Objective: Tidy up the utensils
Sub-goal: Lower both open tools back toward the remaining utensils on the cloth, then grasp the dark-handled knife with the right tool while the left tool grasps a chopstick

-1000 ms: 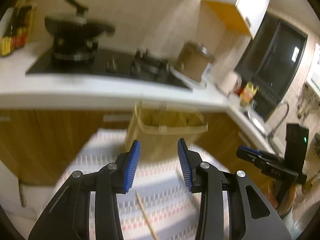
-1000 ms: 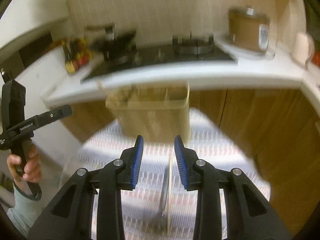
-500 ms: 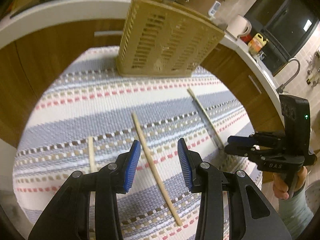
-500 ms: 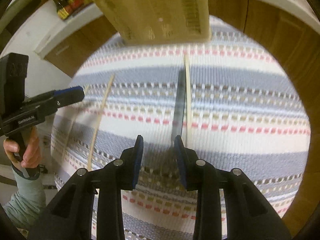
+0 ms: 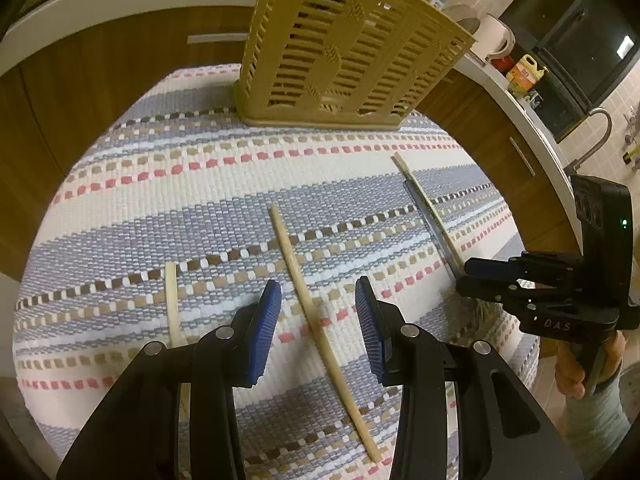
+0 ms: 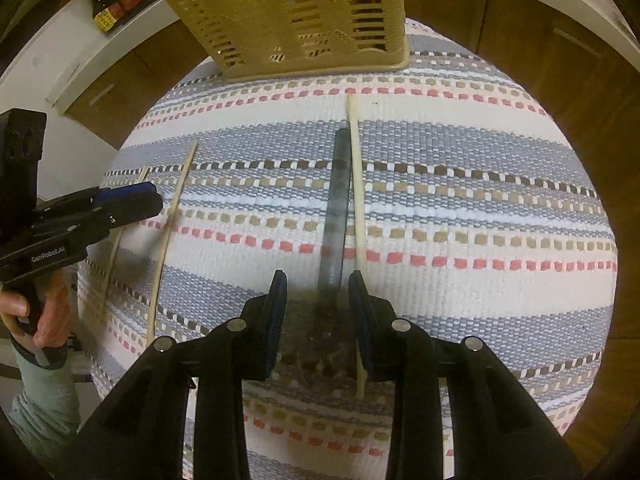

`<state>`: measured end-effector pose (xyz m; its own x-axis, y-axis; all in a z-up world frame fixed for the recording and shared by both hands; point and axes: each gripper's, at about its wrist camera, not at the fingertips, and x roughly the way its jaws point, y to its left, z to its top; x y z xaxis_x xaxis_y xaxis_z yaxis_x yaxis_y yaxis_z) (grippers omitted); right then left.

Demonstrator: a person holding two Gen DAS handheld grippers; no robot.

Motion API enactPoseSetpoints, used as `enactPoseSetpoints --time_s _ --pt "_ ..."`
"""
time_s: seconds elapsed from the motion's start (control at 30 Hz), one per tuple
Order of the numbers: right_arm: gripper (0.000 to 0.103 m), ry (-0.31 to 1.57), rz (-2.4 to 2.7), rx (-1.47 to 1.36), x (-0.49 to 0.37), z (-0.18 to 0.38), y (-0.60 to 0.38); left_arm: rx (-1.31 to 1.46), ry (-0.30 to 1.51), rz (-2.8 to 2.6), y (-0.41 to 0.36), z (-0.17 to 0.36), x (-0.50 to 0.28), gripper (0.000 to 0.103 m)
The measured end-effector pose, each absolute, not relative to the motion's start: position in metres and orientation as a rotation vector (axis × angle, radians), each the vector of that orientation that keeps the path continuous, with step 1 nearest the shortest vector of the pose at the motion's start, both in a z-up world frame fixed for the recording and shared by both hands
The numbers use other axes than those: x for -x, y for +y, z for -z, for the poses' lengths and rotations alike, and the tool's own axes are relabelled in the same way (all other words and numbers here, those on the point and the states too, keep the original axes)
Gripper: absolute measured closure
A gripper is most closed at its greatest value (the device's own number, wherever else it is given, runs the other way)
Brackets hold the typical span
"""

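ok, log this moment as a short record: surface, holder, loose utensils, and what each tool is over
surface: striped woven mat
holder: tan slotted basket, upright at the mat's far edge
loose utensils: three wooden chopsticks and one grey metal utensil, all flat on the mat
left tool: open, straddling the middle chopstick, not gripping
right tool: open, over the metal utensil, with a chopstick lying alongside it
third chopstick: left of the left tool
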<state>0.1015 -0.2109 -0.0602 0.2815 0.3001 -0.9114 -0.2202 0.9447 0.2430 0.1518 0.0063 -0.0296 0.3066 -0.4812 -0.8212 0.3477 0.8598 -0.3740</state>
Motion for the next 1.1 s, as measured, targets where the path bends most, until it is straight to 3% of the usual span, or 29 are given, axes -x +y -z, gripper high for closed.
enactPoseSetpoints --time_s 0.5,0.67,0.97,1.1 --pt "0.074 1.265 -0.301 0.037 -0.142 0.064 -0.185 0.093 1.189 0.55 -0.003 0.04 -0.163 0.067" --pt "0.091 1.258 -0.256 0.135 -0.143 0.066 -0.175 -0.038 1.21 0.535 -0.023 0.039 -0.163 0.067" --pt "0.093 1.245 -0.268 0.196 -0.141 0.065 -0.177 -0.248 1.211 0.494 -0.054 0.041 -0.161 0.067" --pt "0.093 1.239 -0.278 0.204 -0.138 0.067 -0.174 -0.302 1.187 0.461 -0.06 0.042 -0.156 0.08"
